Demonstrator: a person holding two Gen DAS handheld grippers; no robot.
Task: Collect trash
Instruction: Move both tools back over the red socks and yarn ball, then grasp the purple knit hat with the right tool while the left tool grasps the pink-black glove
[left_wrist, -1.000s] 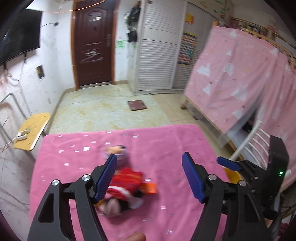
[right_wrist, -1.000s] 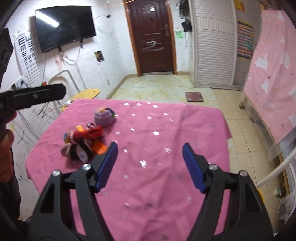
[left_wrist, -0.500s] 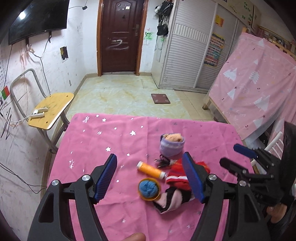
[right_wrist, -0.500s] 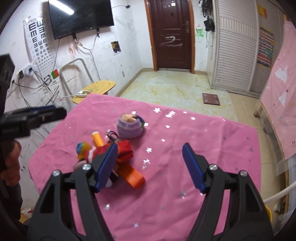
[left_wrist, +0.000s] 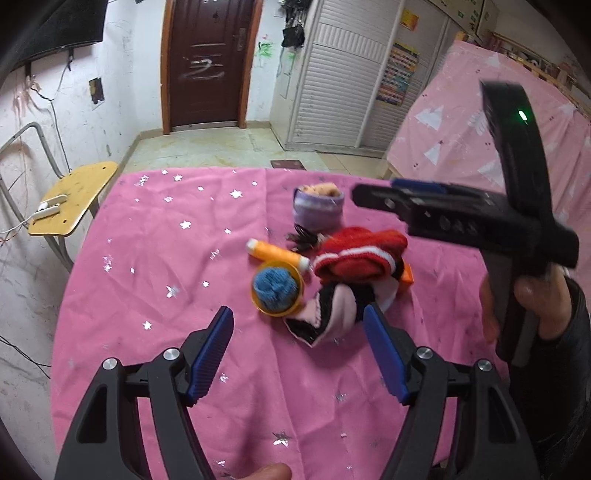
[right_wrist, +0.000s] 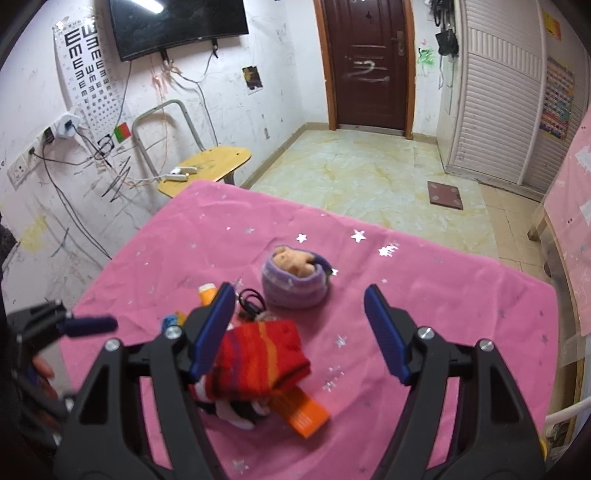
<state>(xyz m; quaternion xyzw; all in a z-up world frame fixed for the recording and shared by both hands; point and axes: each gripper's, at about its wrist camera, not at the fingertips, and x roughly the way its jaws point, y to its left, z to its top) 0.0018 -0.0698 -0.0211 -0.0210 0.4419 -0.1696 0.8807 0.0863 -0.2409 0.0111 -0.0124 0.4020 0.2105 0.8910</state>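
1. Hovering above the pink star-print tablecloth (left_wrist: 155, 258), the left gripper (left_wrist: 299, 350) has its blue pads spread wide and grips nothing.
2. The right gripper (right_wrist: 299, 328) is likewise released, jaws apart over the same cloth, with nothing between its pads.
3. The trash lies in one cluster near the table centre: a red knit sock (left_wrist: 360, 254) rests on a black-and-pink sock (left_wrist: 332, 314), with an orange box (right_wrist: 303, 415) protruding from beneath.
4. A yellow cup holding blue yarn (left_wrist: 277, 288) touches the socks; an orange tube (left_wrist: 275, 253) lies just behind it.
5. A purple knit pouch (right_wrist: 295, 284) containing a small plush sits farther back, beside a black cord (right_wrist: 251, 299).
6. A yellow chair (right_wrist: 207, 166) stands beyond the table edge.
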